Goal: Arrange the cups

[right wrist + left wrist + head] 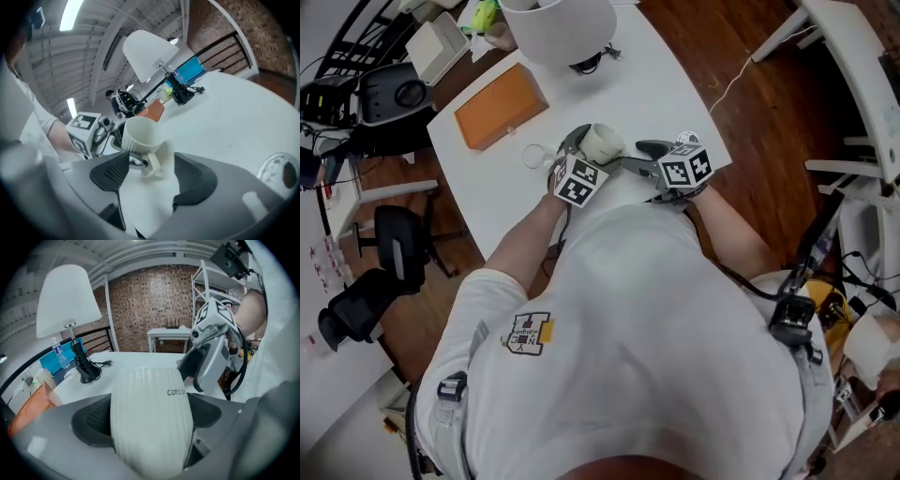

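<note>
A white ribbed cup [600, 142] with a handle hangs tilted above the white table [661, 89]. My left gripper [587, 150] is shut on it; in the left gripper view the cup's body [150, 418] fills the whole gap between the pads. My right gripper [628, 157] comes in from the right, and in the right gripper view its jaws [151, 174] stand apart. The cup's handle [152, 164] sits between the pads without touching them. The cup's mouth [140, 133] faces away from the right gripper.
An orange box [500, 105] lies at the table's back left. A white lamp shade [558, 28] stands over a black base [586, 64]. A small clear glass thing [532, 155] sits left of the grippers. The table's edge runs just right of the right gripper.
</note>
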